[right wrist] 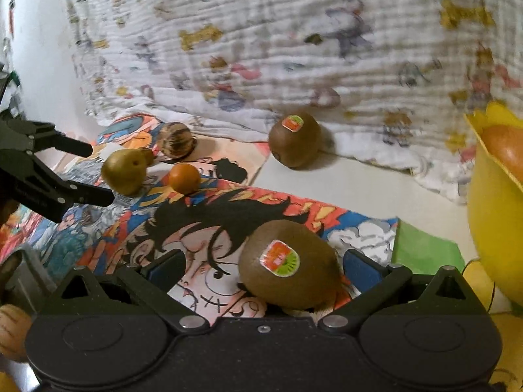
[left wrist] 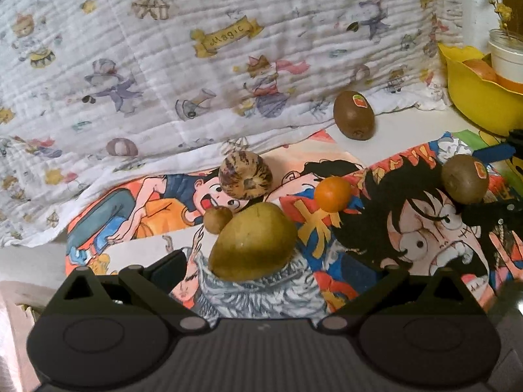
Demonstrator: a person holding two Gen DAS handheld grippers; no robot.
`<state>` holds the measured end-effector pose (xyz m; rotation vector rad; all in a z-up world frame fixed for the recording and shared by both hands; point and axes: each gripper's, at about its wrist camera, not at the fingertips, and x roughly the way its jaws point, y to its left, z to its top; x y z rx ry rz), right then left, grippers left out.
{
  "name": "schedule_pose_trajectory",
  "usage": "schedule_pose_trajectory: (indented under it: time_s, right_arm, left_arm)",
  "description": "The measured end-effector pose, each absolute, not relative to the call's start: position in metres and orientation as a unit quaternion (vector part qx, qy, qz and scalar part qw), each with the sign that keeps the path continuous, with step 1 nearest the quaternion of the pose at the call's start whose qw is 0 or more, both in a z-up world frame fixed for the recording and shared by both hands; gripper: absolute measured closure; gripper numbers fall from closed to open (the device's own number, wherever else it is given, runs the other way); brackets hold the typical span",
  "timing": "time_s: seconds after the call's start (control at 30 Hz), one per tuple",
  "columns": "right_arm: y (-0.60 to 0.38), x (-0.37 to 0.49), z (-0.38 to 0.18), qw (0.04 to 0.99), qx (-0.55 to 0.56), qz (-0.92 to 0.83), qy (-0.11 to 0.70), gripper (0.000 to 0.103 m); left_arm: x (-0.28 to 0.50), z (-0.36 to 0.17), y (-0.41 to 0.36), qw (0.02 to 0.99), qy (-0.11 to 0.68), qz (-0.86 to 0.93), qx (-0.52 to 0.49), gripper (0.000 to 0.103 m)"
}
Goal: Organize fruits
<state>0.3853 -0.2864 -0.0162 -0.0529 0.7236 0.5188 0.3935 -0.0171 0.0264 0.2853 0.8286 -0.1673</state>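
Observation:
A green-yellow pear-like fruit (left wrist: 253, 241) lies on the cartoon mat just ahead of my open left gripper (left wrist: 284, 261), between its fingertips. Behind it sit a small brown fruit (left wrist: 217, 219), a striped brown fruit (left wrist: 245, 174) and a small orange (left wrist: 333, 194). A stickered kiwi (right wrist: 289, 264) rests on the mat inside my open right gripper (right wrist: 264, 258), close to the right pad. A second stickered kiwi (right wrist: 294, 138) lies on the white table by the cloth. The right wrist view shows the left gripper (right wrist: 98, 173) open beside the pear-like fruit (right wrist: 126, 171).
A yellow bowl (right wrist: 490, 212) holding a reddish fruit (right wrist: 503, 150) stands at the right; a white jar (left wrist: 506, 55) of yellow flowers is behind it. A printed white cloth (left wrist: 228, 65) hangs along the back. The cartoon mat (right wrist: 183, 228) covers the table's middle.

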Motion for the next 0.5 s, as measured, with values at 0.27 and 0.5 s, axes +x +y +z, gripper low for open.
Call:
schedule_pose_trajectory:
  time_s: [0.27, 0.5]
  right_arm:
    - [-0.282, 0.390, -0.026, 0.900, -0.027, 0.246, 0.358, 0.008]
    - [-0.277, 0.389, -0.026, 0.908, -0.038, 0.232, 0.347, 0.023]
  left_arm:
    - [0.407, 0.013, -0.024, 0.901, 0.396, -0.090, 0.151, 0.001]
    - [0.413, 0.006, -0.019, 0.901, 0.401, -0.096, 0.133, 0.007]
